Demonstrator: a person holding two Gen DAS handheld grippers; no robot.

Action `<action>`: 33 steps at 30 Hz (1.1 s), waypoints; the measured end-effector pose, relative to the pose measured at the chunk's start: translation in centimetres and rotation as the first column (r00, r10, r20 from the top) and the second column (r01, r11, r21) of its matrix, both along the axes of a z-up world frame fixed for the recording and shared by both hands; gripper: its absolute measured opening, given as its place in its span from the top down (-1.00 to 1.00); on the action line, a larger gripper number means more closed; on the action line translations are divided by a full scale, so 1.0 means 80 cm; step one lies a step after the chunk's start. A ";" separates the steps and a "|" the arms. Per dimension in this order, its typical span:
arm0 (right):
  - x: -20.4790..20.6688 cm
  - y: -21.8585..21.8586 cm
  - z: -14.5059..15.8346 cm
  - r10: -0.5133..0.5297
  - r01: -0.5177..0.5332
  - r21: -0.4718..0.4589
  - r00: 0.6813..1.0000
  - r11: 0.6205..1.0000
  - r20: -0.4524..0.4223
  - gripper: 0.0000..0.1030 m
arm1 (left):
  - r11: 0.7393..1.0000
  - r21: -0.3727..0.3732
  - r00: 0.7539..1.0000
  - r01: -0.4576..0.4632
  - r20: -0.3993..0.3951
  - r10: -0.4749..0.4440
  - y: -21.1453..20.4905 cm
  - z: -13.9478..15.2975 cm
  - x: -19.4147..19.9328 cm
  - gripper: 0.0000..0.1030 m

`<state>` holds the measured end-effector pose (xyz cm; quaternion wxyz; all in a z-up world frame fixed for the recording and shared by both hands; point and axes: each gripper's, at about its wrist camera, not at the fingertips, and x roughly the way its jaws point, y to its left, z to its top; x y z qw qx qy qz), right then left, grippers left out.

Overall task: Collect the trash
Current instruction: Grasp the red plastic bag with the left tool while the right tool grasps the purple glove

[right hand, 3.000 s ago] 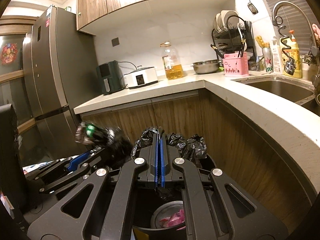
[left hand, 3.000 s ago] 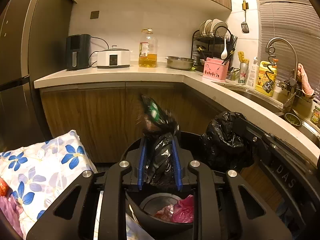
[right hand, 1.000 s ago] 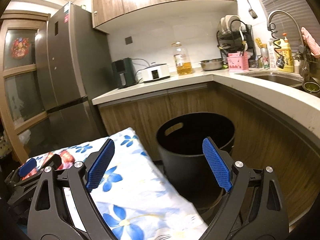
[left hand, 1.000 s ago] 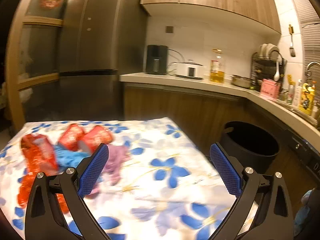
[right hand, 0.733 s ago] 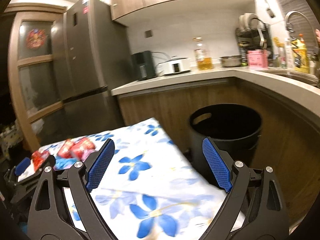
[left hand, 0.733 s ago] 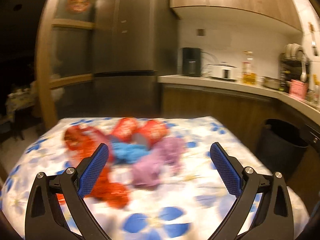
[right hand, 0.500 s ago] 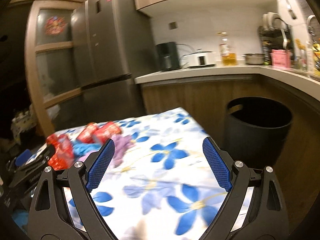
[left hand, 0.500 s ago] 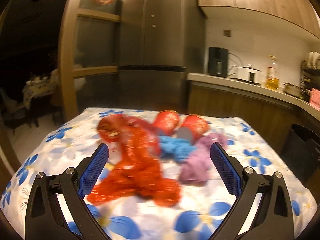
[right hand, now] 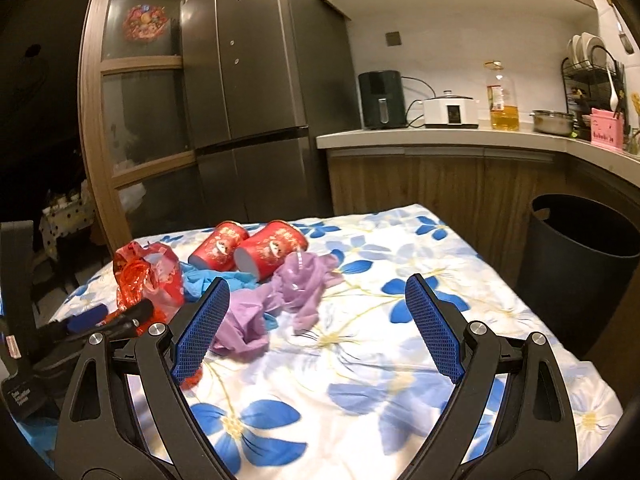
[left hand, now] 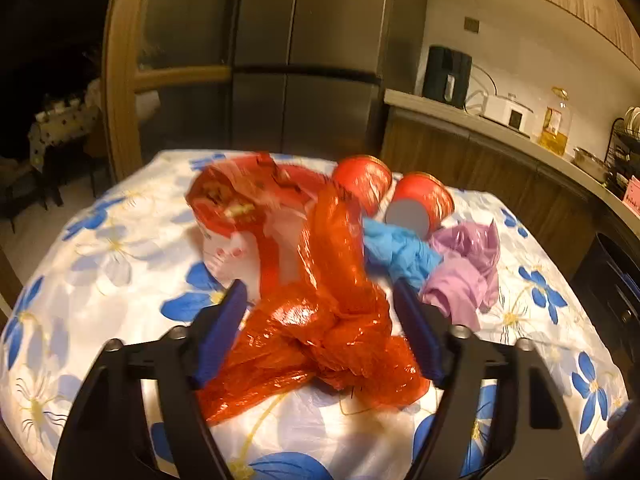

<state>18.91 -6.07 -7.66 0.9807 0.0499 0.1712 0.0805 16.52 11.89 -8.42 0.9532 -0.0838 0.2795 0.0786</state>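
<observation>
left gripper (left hand: 318,312), lower centre of frame: jaws have just been closing, crumpled red plastic bag (left hand: 320,328) lies between the pads, contact cannot be told. right gripper (right hand: 316,328): jaws wide apart, nothing between; purple bag (right hand: 280,292) seen left of centre on floral tablecloth (right hand: 400,320)

Dim warm light, fisheye-warped, blurred

I can't tell whether the blurred orange bag (left hand: 320,320) touches my left gripper's (left hand: 320,320) pads; bin (right hand: 580,272) cut off.
</observation>
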 end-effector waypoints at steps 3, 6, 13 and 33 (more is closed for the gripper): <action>0.010 0.011 -0.004 0.013 -0.013 -0.006 1.000 1.000 -0.010 -0.72 | 0.999 -0.023 0.999 0.029 -0.018 -0.029 0.002 -0.005 0.002 0.12; 0.020 0.023 -0.010 0.035 -0.036 -0.009 0.999 0.999 -0.033 -0.69 | 0.998 -0.017 0.998 0.054 -0.014 -0.054 -0.002 -0.005 -0.002 0.41; 0.044 0.056 -0.028 0.103 -0.105 -0.019 0.989 0.994 -0.105 -0.48 | 0.997 -0.053 0.997 0.059 0.051 -0.057 0.008 0.012 -0.035 0.61; 0.078 0.091 -0.058 0.203 -0.214 -0.023 0.952 0.977 -0.230 0.86 | 0.996 -0.062 0.988 0.068 0.145 -0.058 0.011 0.042 -0.059 0.61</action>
